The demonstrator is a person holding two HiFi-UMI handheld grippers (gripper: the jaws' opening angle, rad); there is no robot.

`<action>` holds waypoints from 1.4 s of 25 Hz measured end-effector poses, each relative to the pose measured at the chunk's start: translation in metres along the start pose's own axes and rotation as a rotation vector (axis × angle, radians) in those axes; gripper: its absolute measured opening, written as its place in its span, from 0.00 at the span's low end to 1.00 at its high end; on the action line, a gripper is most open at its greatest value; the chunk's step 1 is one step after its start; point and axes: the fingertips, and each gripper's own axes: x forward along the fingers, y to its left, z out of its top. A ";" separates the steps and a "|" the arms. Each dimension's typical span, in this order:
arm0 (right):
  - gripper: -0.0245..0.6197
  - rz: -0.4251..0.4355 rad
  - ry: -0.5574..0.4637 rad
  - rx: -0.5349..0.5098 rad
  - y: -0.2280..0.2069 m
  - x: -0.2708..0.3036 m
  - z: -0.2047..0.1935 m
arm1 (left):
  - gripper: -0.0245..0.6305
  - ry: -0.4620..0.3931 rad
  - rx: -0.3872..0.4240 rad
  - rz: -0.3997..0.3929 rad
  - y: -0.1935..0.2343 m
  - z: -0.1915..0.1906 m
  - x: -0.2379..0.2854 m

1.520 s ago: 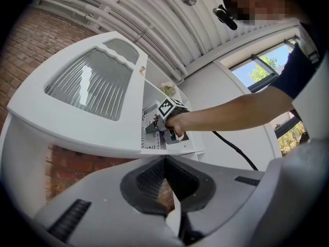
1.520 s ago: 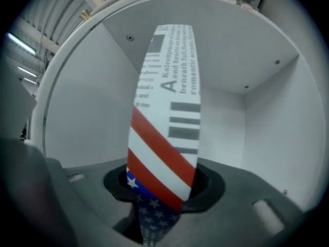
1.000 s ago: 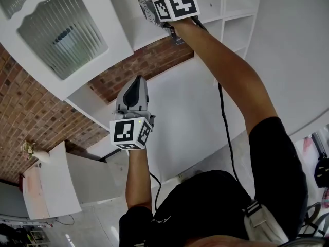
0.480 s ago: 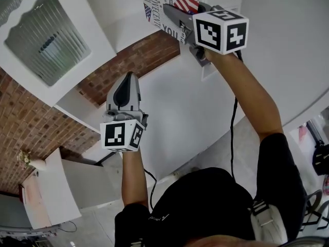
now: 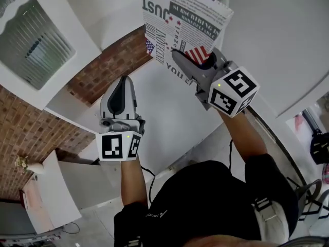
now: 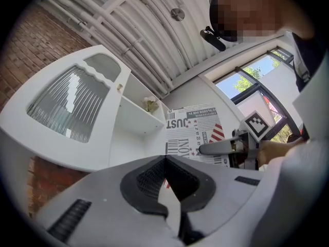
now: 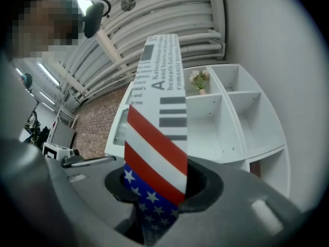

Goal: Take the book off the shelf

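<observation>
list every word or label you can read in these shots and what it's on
"JUST": large print on the book cover.
"YOU": same cover, beside the right hand-held gripper.
"beneath", "romantic": the book's narrow face, right gripper view.
Other cover print: too small or blurred to read.
Shirt print: too small to read.
Marker cubes: square patterns, no words.

Our right hand-held gripper [image 5: 191,60] now sits lower, drawn back toward 5 o'clock in the head view, and the book [image 5: 182,19] it clamps is clear of the shelf [image 7: 234,117].
</observation>
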 end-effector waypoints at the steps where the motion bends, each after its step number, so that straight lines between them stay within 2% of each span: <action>1: 0.28 -0.002 -0.001 0.004 0.008 -0.013 -0.024 | 0.03 -0.001 0.005 -0.009 -0.007 -0.012 -0.010; 3: 0.28 0.001 -0.003 0.008 0.021 -0.036 -0.064 | 0.03 -0.008 0.012 -0.021 -0.022 -0.032 -0.027; 5: 0.28 0.013 0.000 0.005 0.025 -0.047 -0.082 | 0.03 -0.012 0.008 -0.020 -0.029 -0.038 -0.031; 9: 0.28 0.035 0.010 0.020 0.022 -0.045 -0.083 | 0.03 -0.004 -0.015 0.005 -0.022 -0.030 -0.022; 15: 0.28 0.024 0.063 0.025 0.018 -0.045 -0.086 | 0.03 0.020 -0.072 0.033 -0.012 -0.028 -0.016; 21: 0.28 0.033 0.101 0.023 0.016 -0.046 -0.089 | 0.03 0.042 -0.073 0.040 -0.016 -0.026 -0.011; 35: 0.28 0.038 0.102 0.028 0.013 -0.043 -0.100 | 0.03 0.054 -0.066 0.030 -0.017 -0.040 -0.007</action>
